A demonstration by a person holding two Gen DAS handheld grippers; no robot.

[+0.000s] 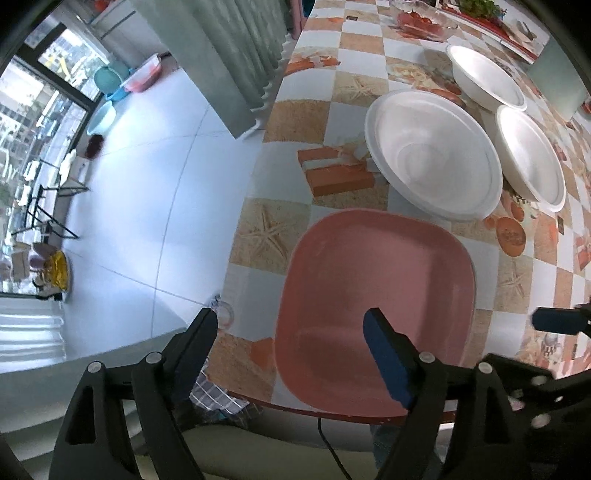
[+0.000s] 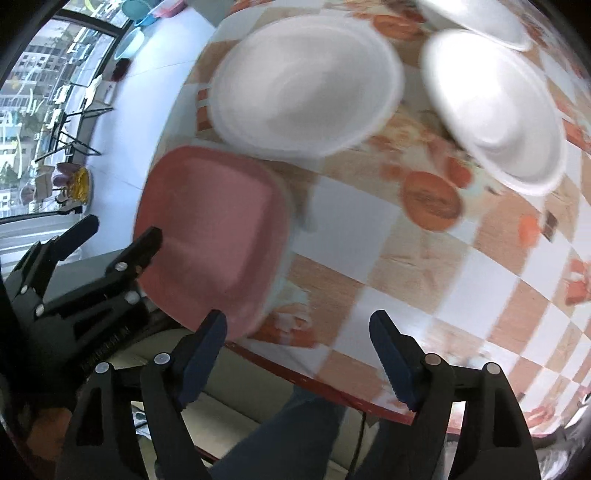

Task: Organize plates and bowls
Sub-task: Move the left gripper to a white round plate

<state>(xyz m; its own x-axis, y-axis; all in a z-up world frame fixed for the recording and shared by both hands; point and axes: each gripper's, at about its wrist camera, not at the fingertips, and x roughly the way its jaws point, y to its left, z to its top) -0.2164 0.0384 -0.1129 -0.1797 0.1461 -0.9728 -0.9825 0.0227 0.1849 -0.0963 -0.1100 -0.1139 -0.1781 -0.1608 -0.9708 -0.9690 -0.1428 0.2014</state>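
A pink square plate (image 1: 376,295) lies flat near the table's front edge. My left gripper (image 1: 291,343) stands open over the plate's left rim, one finger above the plate and the other beyond the table edge, pressing nothing. Behind the pink plate sit a white round plate (image 1: 432,155) and two white bowls (image 1: 532,155) (image 1: 487,77). In the blurred right wrist view my right gripper (image 2: 299,350) is open and empty above bare tablecloth, just right of the pink plate (image 2: 214,236). The white plate (image 2: 306,92), a bowl (image 2: 495,110) and the left gripper (image 2: 118,232) show there too.
The table (image 1: 280,229) has a checkered orange-and-white cloth; its left edge drops to a white tiled floor (image 1: 147,184). A glass dish with red food (image 1: 424,18) stands at the far end. A person's legs (image 2: 288,435) are below the front edge.
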